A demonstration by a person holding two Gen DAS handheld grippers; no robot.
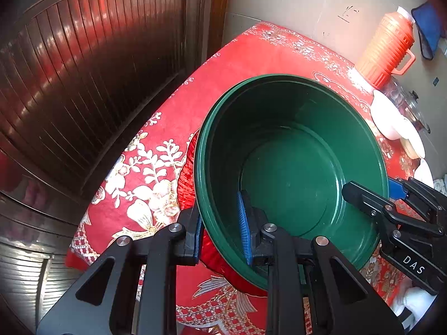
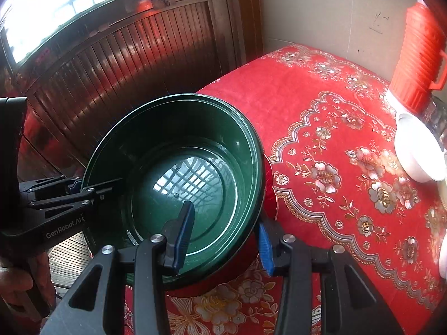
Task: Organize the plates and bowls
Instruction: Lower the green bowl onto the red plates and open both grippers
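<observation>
Deep green round plastic basin (image 1: 293,173): near rim hidden behind black gripper fingers in both wrist views. White ceramic bowls (image 1: 391,120) at right, partly cut by the fisheye edge; count unclear. Clear glass lidded pot (image 1: 408,103) mostly hidden behind them. Orange ribbed plastic thermos (image 2: 419,58) top cropped in the right view. Blue cloth (image 1: 427,28) clipped by the edge.

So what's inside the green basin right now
No dishes or water show inside the green basin. Only one finger of each claw reaches over its rim: left claw, right claw. A window reflection sits on the bottom. What lies under the basin is hidden.
</observation>
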